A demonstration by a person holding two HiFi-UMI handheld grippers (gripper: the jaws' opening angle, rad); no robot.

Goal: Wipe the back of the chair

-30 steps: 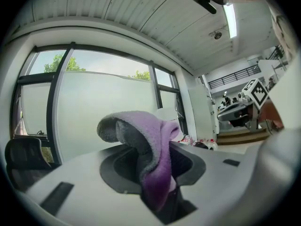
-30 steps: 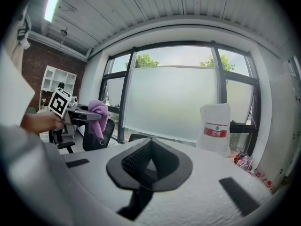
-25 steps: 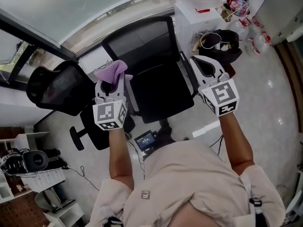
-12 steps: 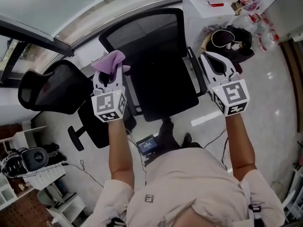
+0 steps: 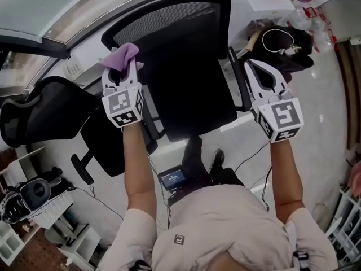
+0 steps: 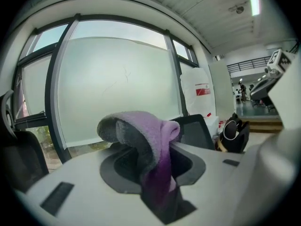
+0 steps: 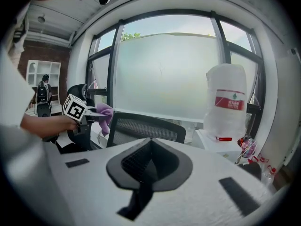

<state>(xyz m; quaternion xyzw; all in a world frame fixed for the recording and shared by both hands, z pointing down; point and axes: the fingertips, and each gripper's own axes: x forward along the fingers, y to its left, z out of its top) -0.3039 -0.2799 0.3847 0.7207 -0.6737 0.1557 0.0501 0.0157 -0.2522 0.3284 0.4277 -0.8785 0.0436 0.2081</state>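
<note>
A black office chair stands in front of me with its mesh back [image 5: 169,24] toward the window and its seat [image 5: 192,103] below. My left gripper [image 5: 119,72] is shut on a purple cloth [image 5: 119,58], held at the left edge of the chair back. In the left gripper view the purple cloth [image 6: 148,145] bulges out from between the jaws. My right gripper [image 5: 260,79] hovers beside the chair's right armrest [image 5: 237,86], shut with nothing in it. The right gripper view shows the mesh back [image 7: 146,126] and the left gripper [image 7: 89,116] with the cloth.
A second black chair [image 5: 45,117] stands at the left. A white cabinet with a water bottle [image 7: 228,102] and a black bag [image 5: 282,44] lie to the right. The window [image 6: 117,79] is just behind the chair. Cables and a small device [image 5: 172,178] lie on the floor.
Both grippers have moved up and forward toward the chair back; the left one with the cloth now sits at the back's left edge. The view has shifted closer to the chair.
</note>
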